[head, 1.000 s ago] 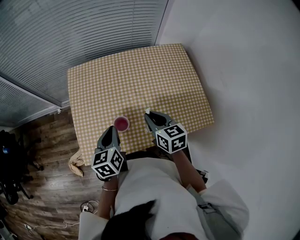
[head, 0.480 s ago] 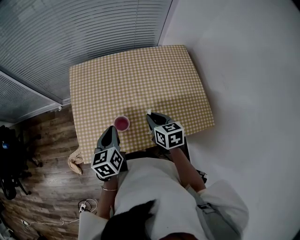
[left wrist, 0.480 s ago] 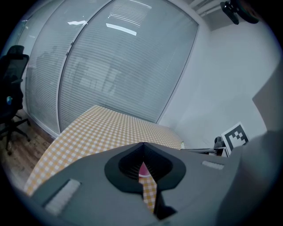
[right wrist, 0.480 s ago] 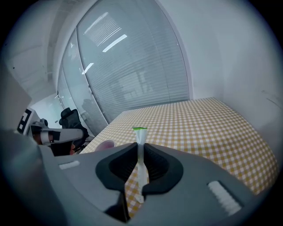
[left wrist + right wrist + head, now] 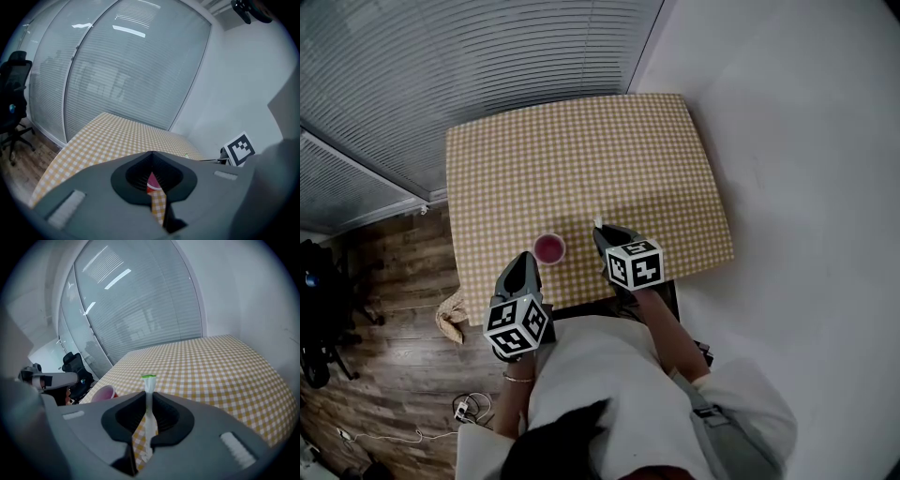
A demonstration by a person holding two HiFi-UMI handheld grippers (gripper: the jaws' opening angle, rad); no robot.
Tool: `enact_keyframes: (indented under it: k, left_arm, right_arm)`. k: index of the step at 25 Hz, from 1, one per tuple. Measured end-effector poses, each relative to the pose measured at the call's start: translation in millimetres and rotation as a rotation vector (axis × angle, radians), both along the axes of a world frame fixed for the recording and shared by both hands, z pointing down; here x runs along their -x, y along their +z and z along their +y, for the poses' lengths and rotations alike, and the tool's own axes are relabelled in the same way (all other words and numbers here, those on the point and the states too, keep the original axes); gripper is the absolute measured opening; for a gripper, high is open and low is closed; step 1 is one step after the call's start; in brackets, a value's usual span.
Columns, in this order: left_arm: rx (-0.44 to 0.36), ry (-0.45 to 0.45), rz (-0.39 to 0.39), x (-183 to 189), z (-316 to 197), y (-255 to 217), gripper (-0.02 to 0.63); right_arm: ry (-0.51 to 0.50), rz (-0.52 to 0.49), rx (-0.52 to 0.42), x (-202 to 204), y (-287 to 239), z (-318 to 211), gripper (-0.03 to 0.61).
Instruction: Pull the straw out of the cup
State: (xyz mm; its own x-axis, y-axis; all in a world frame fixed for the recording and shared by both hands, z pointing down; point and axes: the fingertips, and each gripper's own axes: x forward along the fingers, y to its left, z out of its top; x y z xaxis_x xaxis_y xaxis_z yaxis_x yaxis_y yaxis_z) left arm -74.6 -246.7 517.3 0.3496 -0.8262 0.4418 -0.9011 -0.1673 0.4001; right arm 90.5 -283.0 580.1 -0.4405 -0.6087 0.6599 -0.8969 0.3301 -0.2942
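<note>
While the right claw (image 5: 147, 395) is clenched on the straw (image 5: 149, 382), the left claw (image 5: 151, 155) has its jaws pressed together with nothing between them. The straw is pinched partway along its white length. Its green-tipped end sticks up past the right claw's tips, and the rest runs back down through the gap between the jaws. It is clear of the cup (image 5: 548, 248), which stands upright on the checked table (image 5: 581, 150), to the left of the right claw and just ahead of the left claw's tips. Through the slit behind the left claw's closed tips, part of the reddish cup and the checked cloth show. Both claws are side by side at the table's near edge.
</note>
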Motion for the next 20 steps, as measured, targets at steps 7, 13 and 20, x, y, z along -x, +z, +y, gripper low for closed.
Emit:
enact_keyframes:
  k: [7,13,20]
  left_arm:
    - [0.013,0.003,-0.024,3.9,-1.9,3.5,0.020]
    - [0.031,-0.025,-0.032,16.1,-5.3,7.4,0.018]
    - [0.039,-0.044,-0.034,27.4,-6.7,10.1,0.018]
  right_arm:
    - [-0.005,-0.007,0.056,7.1,22.7,-9.3,0.049]
    - [0.005,-0.009,0.103,11.6,41.0,-17.9,0.052]
    - [0.009,0.010,0.115,17.6,55.0,-19.6,0.060]
